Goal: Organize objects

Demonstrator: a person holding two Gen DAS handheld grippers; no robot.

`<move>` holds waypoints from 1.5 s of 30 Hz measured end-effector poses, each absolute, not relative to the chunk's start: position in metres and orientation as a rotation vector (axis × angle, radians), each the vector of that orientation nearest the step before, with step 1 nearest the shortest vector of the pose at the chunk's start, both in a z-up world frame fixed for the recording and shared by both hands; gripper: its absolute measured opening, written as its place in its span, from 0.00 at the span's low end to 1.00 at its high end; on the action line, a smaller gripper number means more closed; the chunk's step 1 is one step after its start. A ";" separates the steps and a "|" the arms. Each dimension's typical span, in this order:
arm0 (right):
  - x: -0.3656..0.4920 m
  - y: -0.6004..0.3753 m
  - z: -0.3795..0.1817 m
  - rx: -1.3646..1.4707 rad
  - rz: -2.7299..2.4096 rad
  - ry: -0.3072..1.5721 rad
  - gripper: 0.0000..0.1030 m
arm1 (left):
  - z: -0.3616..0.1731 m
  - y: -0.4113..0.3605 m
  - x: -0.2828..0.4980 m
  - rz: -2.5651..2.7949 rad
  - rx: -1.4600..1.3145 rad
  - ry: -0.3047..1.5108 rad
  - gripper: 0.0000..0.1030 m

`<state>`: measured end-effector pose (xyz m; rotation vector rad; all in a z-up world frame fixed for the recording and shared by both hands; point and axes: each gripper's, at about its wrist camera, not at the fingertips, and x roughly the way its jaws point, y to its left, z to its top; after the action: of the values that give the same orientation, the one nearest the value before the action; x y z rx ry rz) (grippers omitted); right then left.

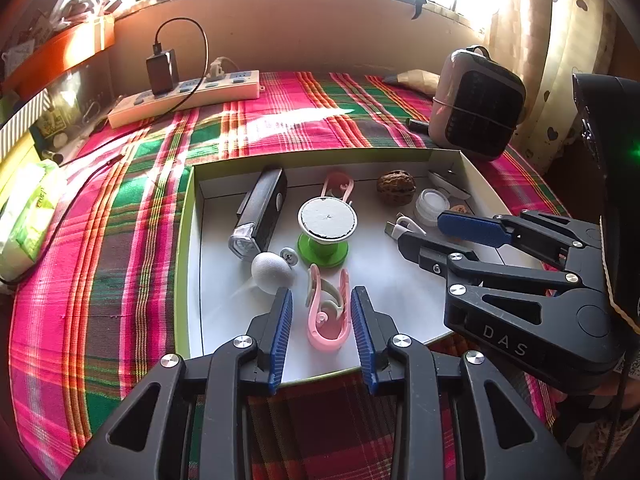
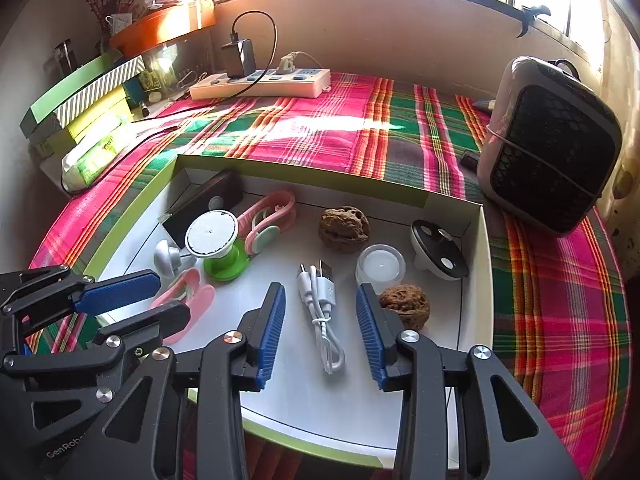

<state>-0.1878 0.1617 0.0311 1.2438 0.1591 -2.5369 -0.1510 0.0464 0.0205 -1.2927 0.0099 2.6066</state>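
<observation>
jaws wide around pink clip (image 1: 329, 312), white cable (image 2: 322, 312)

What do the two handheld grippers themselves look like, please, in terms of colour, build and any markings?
Both are matte black plastic linkage frames with triangular cut-outs and round silver pivot screws. Each finger carries a ribbed blue pad. The right gripper has "DAS" in pale letters on its body; the left gripper shows white lettering beginning "GenRob", the rest cut off. No cables or sleeves are clearly visible on either.

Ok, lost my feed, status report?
Left gripper open astride pink clip. Right gripper open over white cable. Walnut beside right finger.
</observation>
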 end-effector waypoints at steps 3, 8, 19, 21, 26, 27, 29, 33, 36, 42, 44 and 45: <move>-0.184 0.163 0.034 1.236 -2.541 0.147 0.40 | 0.023 0.045 -0.147 2.619 -1.285 0.013 0.29; -0.177 0.165 0.037 1.221 -2.554 0.134 0.40 | 0.028 0.044 -0.141 2.649 -1.261 0.031 0.29; -0.153 0.170 0.051 1.166 -2.595 0.102 0.41 | 0.039 0.040 -0.122 2.720 -1.215 0.054 0.29; -0.148 0.170 0.052 1.158 -2.602 0.104 0.41 | 0.040 0.041 -0.118 2.740 -1.203 0.078 0.29; -0.135 0.170 0.058 1.126 -2.626 0.109 0.41 | 0.042 0.041 -0.106 2.765 -1.181 0.100 0.29; -0.132 0.171 0.060 1.120 -2.630 0.105 0.42 | 0.043 0.041 -0.105 2.759 -1.180 0.094 0.30; -0.128 0.171 0.061 1.124 -2.632 0.096 0.48 | 0.043 0.041 -0.101 2.766 -1.177 0.094 0.30; -0.118 0.171 0.065 1.100 -2.642 0.093 0.49 | 0.044 0.041 -0.092 2.784 -1.164 0.106 0.30; -0.110 0.172 0.067 1.087 -2.653 0.094 0.50 | 0.044 0.041 -0.086 2.793 -1.159 0.109 0.30; -0.096 0.175 0.064 1.094 -2.656 0.077 0.50 | 0.040 0.041 -0.075 2.801 -1.168 0.108 0.30; -0.091 0.176 0.063 1.098 -2.656 0.073 0.50 | 0.038 0.040 -0.071 2.803 -1.181 0.097 0.31; -0.089 0.176 0.061 1.103 -2.656 0.077 0.52 | 0.037 0.039 -0.070 2.803 -1.188 0.092 0.31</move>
<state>-0.0887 0.1758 0.0615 1.1035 0.0766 -2.6563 -0.0699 0.0390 0.0368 -1.1877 0.0923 2.8030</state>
